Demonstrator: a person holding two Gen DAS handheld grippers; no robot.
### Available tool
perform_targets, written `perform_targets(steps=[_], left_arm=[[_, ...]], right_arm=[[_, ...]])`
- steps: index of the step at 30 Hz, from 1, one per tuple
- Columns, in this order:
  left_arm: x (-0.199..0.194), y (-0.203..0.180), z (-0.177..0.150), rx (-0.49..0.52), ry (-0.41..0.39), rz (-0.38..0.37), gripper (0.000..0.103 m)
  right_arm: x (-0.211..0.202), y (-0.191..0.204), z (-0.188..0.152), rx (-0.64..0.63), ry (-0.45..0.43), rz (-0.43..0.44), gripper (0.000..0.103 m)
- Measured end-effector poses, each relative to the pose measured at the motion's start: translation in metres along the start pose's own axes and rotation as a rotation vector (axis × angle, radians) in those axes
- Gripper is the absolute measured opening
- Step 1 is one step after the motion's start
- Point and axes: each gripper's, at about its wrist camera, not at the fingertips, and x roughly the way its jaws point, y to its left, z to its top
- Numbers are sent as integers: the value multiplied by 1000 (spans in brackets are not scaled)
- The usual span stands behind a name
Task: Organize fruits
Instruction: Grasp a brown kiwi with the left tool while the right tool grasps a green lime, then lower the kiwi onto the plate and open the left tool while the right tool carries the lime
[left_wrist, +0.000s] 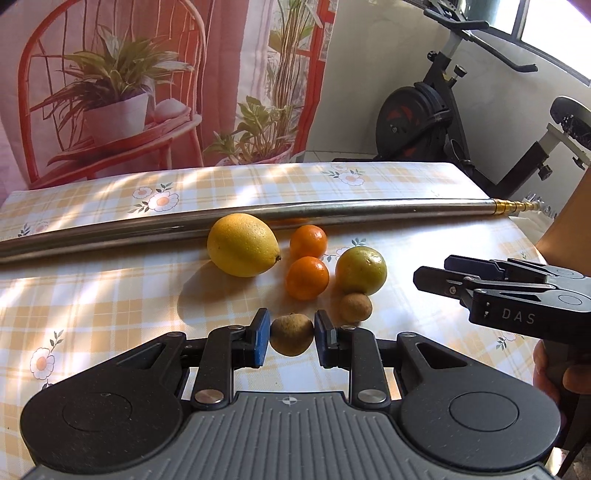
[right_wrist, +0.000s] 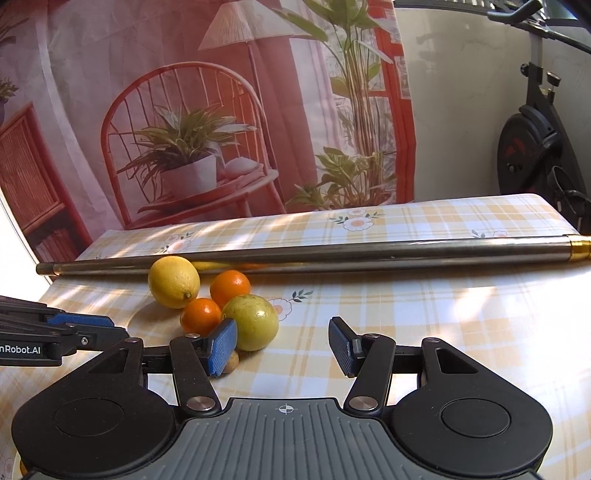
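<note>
Fruits are sitting bunched on the checked tablecloth (left_wrist: 110, 295), just in front of a long metal pole (left_wrist: 332, 210): a yellow lemon (left_wrist: 242, 244), two small oranges (left_wrist: 308, 242) (left_wrist: 307, 277), a yellow-green round fruit (left_wrist: 361, 270) and a small brown fruit (left_wrist: 355, 307) touching it. I'm holding my left gripper (left_wrist: 291, 338) low and level over the cloth, pointing toward the pile, and its blue pads (left_wrist: 261, 341) are pinching a second brown fruit (left_wrist: 291, 334) from both sides at the near edge of the group. My right gripper (right_wrist: 282, 343) is hovering just right of the fruits, angled toward the pole, fingers spread wide with nothing between them; its left pad (right_wrist: 223, 345) is covering part of the yellow-green fruit in the right wrist view. My hand (left_wrist: 554, 373) is wrapping that gripper's handle.
</note>
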Motion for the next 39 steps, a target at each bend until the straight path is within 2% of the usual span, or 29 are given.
perform_targets(steps=[5, 13, 15, 19, 24, 29, 34, 39], left_arm=[[-25, 3, -7, 18, -52, 12, 27], [-52, 12, -23, -30, -105, 23, 27], [-57, 13, -26, -39, -123, 29, 27], [-65, 14, -33, -43, -137, 28, 27], [-72, 15, -41, -62, -135, 23, 27], [-82, 15, -53, -87, -128, 9, 27], [-95, 16, -69, -136, -114, -14, 27], [-107, 9, -89, -122, -86, -20, 27]], right_arm=[[25, 12, 6, -18, -4, 47, 52], [61, 20, 6, -38, 83, 43, 51], [64, 21, 5, -54, 94, 43, 44], [63, 24, 4, -64, 98, 29, 44], [41, 27, 4, -47, 68, 17, 43], [6, 31, 4, -13, 40, 45, 44], [-37, 50, -7, -34, 15, 47, 43], [-74, 72, -28, -53, 6, 75, 43]])
